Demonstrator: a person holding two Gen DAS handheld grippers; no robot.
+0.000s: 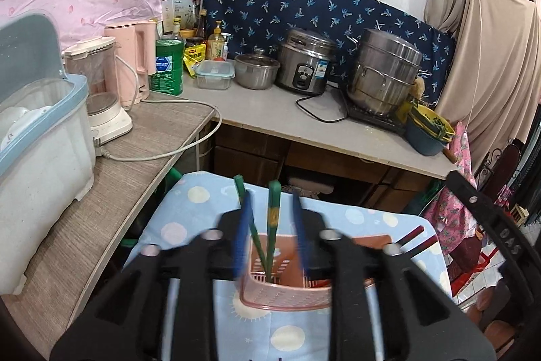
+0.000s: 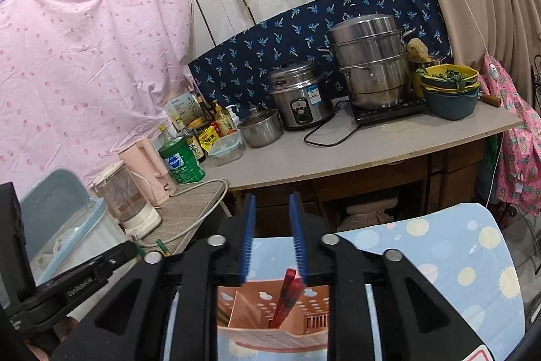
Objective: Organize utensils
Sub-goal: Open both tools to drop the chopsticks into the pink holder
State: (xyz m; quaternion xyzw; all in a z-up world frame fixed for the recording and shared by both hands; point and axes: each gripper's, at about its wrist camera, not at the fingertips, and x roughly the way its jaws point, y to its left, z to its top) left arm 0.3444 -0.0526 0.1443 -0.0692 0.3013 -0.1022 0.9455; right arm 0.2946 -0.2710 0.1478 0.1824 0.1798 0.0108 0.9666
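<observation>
Left gripper (image 1: 270, 219): its blue fingers (image 1: 244, 232) are spread apart above the pink basket, holding nothing; the green chopsticks stand up in the gap between them without clearly touching either finger.
Right gripper (image 2: 272, 239): its blue fingers (image 2: 297, 239) are also spread and empty, poised over the basket, with the red chopsticks rising just below the right fingertip.
Pink basket (image 1: 270, 293): a perforated plastic holder that sits on the blue cloth, split into compartments by an inner wall seen in the right wrist view.
Green chopsticks (image 1: 272, 219): a pair that stands tilted in the left compartment of the basket, tips down, tops splayed apart.
Red chopsticks (image 2: 287, 296): a pair that leans in another compartment of the basket, close together.
Blue cloth (image 1: 355, 219): light blue with pale dots and suns, and it covers the surface under the basket.
Counter (image 1: 287, 114): behind, it carries a rice cooker (image 1: 306, 66), a stacked steel steamer (image 1: 385, 70), a small lidded pot (image 1: 257, 70), a green tin (image 1: 169, 65) and bottles.
Side shelf (image 1: 101, 192): holds a pink kettle (image 1: 132, 56), a blender (image 1: 101, 90) and a lidded dish box (image 1: 40, 131).
</observation>
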